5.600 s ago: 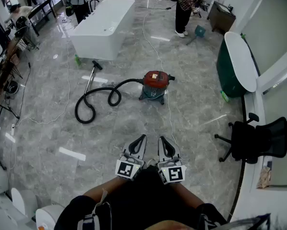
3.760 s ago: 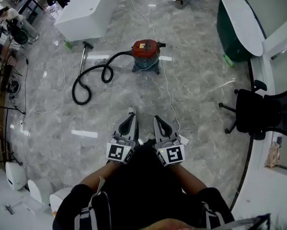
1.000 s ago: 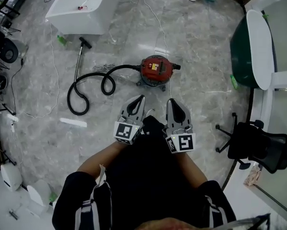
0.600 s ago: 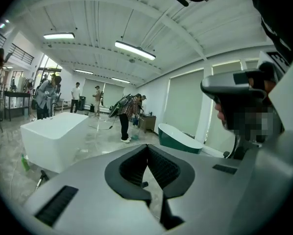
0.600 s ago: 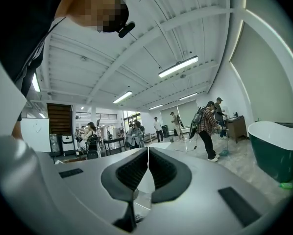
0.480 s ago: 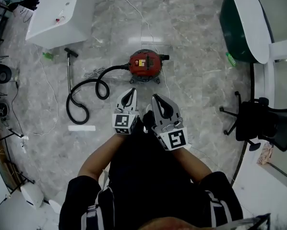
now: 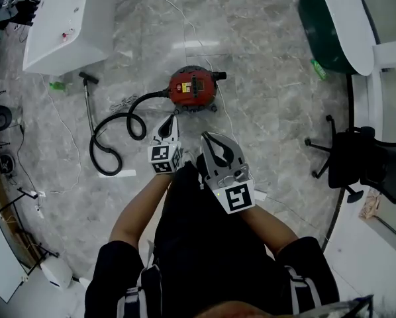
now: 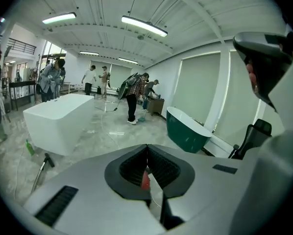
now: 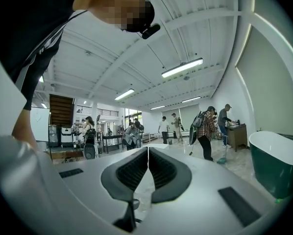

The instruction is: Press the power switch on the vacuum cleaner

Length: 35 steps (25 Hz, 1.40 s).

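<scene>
Vacuum cleaner (image 7: 193, 89) stands just ahead of left tongs (image 7: 170, 120) and right tongs (image 7: 209, 140), both pressed together.

No readable text anywhere.
Yellow label (image 7: 198, 84) on the red vacuum cleaner (image 7: 188, 93) too small to read — only black-and-white square patterns on the marker cubes (image 7: 236, 197), no letters or numbers.

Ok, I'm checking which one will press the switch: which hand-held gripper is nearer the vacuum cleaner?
Left. The left hand-held gripper stretches toward the vacuum cleaner, not touching; the right hand-held gripper is further back.
</scene>
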Each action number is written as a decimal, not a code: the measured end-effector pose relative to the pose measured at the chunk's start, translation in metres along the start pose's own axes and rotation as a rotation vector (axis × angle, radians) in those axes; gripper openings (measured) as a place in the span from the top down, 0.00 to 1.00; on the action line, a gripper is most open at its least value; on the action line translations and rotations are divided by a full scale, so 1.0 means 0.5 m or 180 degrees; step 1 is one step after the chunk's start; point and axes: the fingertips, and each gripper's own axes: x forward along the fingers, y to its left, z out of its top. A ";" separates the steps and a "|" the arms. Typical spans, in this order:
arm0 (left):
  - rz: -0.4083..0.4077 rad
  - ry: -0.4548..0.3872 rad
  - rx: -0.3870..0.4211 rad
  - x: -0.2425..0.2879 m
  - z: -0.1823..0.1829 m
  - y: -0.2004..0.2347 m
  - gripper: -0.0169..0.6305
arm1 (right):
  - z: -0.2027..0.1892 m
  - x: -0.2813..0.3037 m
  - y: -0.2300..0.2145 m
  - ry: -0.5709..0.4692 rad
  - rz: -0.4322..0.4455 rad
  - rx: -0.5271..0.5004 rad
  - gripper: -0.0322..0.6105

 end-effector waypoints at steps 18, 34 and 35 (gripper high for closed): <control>-0.0041 0.0515 0.0104 0.235 -0.203 0.061 0.95 | -0.120 0.069 -0.056 0.0248 0.0094 0.0234 0.92; -0.0040 0.0910 0.0572 0.365 -0.347 0.154 0.95 | -0.222 0.101 -0.078 0.0221 0.0166 0.0270 0.92; -0.0033 0.0943 0.0563 0.375 -0.357 0.163 0.95 | -0.229 0.106 -0.082 0.0226 0.0163 0.0267 0.92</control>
